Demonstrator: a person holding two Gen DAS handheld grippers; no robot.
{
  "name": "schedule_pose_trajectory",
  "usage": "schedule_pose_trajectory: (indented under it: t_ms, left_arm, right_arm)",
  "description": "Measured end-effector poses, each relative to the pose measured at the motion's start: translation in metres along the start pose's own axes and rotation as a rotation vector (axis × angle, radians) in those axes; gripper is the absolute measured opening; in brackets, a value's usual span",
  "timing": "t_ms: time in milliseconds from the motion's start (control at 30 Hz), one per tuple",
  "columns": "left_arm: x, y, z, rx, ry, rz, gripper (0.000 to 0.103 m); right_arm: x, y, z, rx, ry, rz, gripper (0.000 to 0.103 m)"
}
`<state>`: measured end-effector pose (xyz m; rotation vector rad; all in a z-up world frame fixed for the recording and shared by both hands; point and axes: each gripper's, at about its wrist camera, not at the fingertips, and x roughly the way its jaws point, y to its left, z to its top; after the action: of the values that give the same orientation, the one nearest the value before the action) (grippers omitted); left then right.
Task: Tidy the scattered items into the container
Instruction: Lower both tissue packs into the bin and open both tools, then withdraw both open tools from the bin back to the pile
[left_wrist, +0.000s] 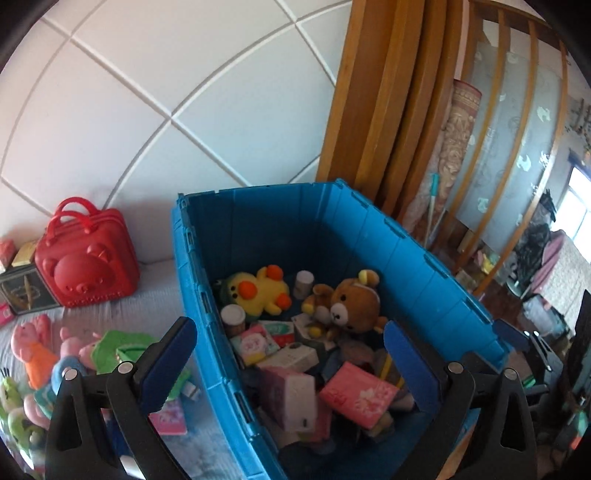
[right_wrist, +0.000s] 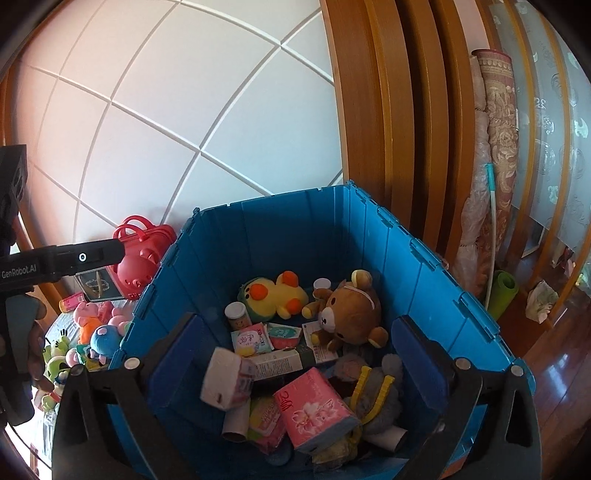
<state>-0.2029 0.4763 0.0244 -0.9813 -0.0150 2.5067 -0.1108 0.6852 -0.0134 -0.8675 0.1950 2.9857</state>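
A blue crate (left_wrist: 195, 266) (right_wrist: 424, 266) holds a yellow duck plush (left_wrist: 258, 290) (right_wrist: 275, 295), a brown bear plush (left_wrist: 354, 302) (right_wrist: 351, 314), pink tissue packs (left_wrist: 356, 398) (right_wrist: 314, 410) and small boxes. A white-pink tissue pack (left_wrist: 291, 398) (right_wrist: 227, 382) is blurred, in mid-air over the pile. My left gripper (left_wrist: 291, 354) is open and empty above the crate's left rim. My right gripper (right_wrist: 295, 354) is open and empty above the crate. Scattered plush toys (left_wrist: 40, 354) (right_wrist: 96, 332) lie on the surface left of the crate.
A red bear-shaped case (left_wrist: 85, 266) (right_wrist: 142, 266) and a dark tin (left_wrist: 22, 291) stand by the tiled wall behind the toys. Wooden door frames (left_wrist: 369, 110) and a rolled carpet (right_wrist: 498, 147) rise right of the crate. The left gripper's body (right_wrist: 55, 258) shows at the right view's left edge.
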Motion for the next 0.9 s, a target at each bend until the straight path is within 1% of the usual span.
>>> schedule_pose_trajectory:
  t_ms: [67, 233, 467, 633, 900]
  left_arm:
    - [-0.006, 0.007, -0.005, -0.021, 0.003, -0.003, 0.103]
    - [-0.021, 0.021, -0.020, -0.038, -0.003, 0.017, 0.103]
    - [-0.047, 0.045, -0.053, -0.053, -0.005, 0.059, 0.103]
    - [-0.064, 0.080, -0.080, -0.102, 0.008, 0.111, 0.103]
    - [-0.087, 0.157, -0.126, -0.208, 0.047, 0.196, 0.103]
  right_arm:
    - [-0.003, 0.005, 0.001, -0.007, -0.004, 0.007, 0.103]
    - [-0.011, 0.021, 0.001, -0.028, -0.009, 0.030, 0.103]
    - [-0.023, 0.057, -0.005, -0.072, -0.016, 0.076, 0.103]
    - [-0.019, 0.092, -0.011, -0.117, 0.009, 0.123, 0.103]
    - [-0.009, 0.167, -0.022, -0.219, 0.052, 0.201, 0.103]
